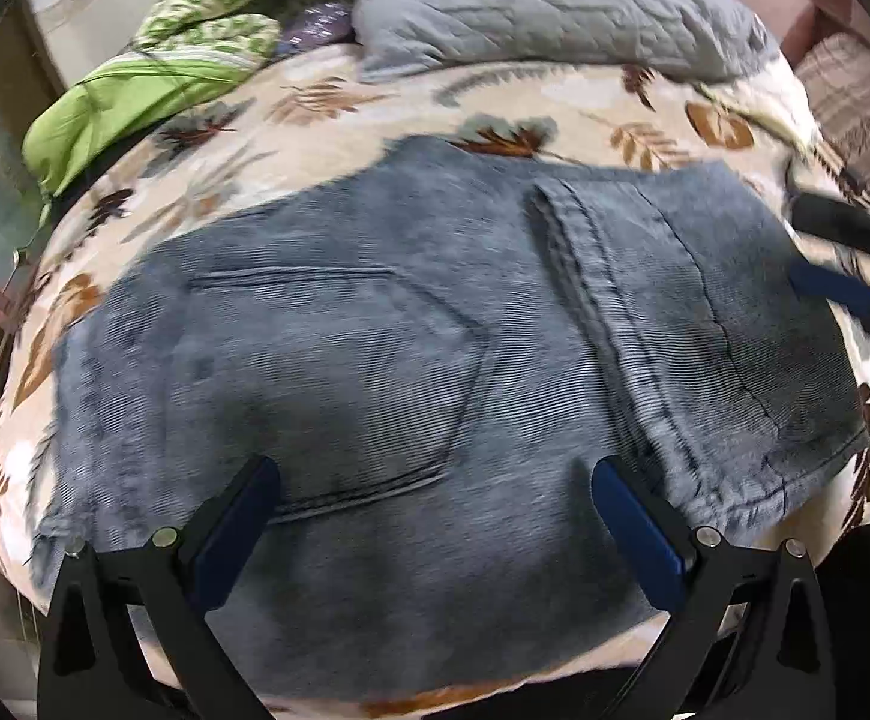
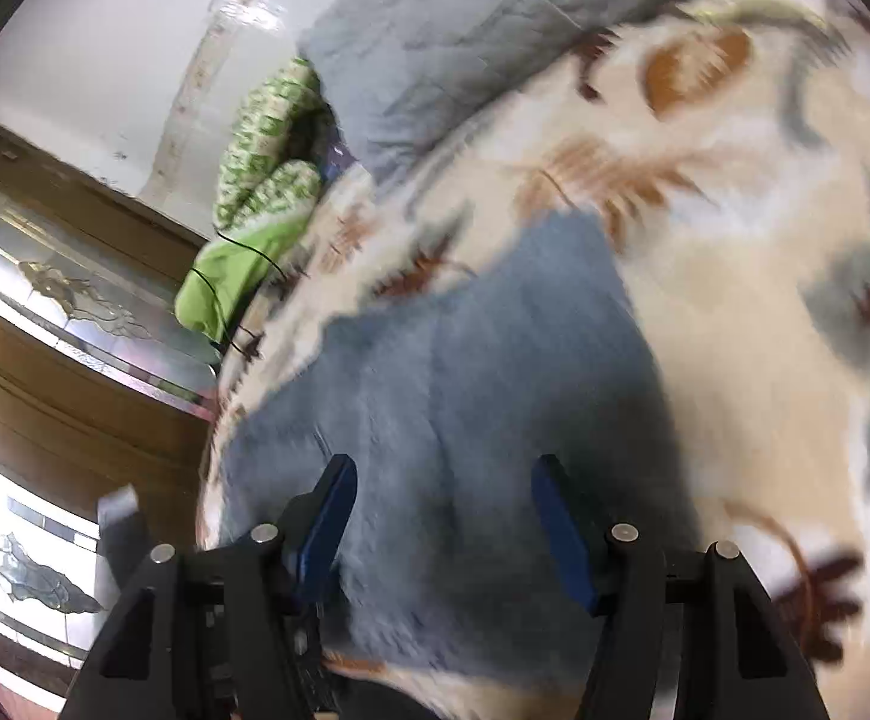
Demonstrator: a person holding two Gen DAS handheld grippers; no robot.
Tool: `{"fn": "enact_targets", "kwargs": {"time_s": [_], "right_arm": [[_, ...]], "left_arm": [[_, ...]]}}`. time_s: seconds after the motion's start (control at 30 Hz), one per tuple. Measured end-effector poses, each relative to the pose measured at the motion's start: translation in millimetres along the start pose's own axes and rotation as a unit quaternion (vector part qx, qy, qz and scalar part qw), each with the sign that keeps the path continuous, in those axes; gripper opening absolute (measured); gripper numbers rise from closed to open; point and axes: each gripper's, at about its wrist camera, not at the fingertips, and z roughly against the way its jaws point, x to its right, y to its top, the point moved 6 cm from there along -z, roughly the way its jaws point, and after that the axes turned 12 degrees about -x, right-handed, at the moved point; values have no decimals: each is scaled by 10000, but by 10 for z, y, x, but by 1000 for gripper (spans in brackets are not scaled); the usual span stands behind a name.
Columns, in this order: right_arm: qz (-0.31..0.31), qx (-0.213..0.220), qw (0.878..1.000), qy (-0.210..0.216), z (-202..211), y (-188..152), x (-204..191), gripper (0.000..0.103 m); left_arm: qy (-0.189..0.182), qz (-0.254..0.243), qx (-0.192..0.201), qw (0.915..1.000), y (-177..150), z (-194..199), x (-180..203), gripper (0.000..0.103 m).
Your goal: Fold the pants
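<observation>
Black two-fingered left gripper [image 1: 435, 480] with blue pads hangs close over the folded blue-grey corduroy pants [image 1: 435, 330], its jaws spread wide and nothing caught between them. Those pants lie as a broad, flat bundle in the middle of a cream blanket printed with brown and grey leaves [image 1: 327, 102], a stitched back pocket [image 1: 339, 372] facing up and a thick ribbed seam [image 1: 579, 276] running alongside it. Their far edge is straight, the right-hand edge ends in a hemmed corner, and bare blanket shows on the far side and to the right, giving room to work there. At that right edge the right gripper [image 1: 843, 258] shows as a dark shape with one blue pad just beside the cloth; from its own camera its jaws stand apart above the soft, blurred fabric, gripping nothing. Beyond the pants a quilted grey pillow [image 1: 543, 0] rests at the head of the bed, well apart from them. To the left a bundle of bright green and green-patterned bedding [image 1: 135, 90] crowds the bed's edge, with a wooden cabinet with glass panels [image 2: 45, 312] close behind.
</observation>
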Motion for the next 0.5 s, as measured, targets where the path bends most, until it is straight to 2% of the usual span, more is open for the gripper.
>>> {"fn": "enact_targets", "kwargs": {"time_s": [0.13,0.27,0.37,0.5], "right_arm": [[282,-131,9981,-535,-310,279,-183,64],[368,-741,9876,-1335,-822,272,-83,65],[555,-475,9865,-1463,-785,216,-145,65],[959,-162,9880,-1197,-575,46,-299,65]], "left_arm": [[185,403,153,9989,-191,160,-484,103],[591,1067,150,9924,-533,271,-1206,103],[910,1599,84,9829,-788,326,-1728,103],[1033,2248,15,9689,-1036,352,-2269,103]]}}
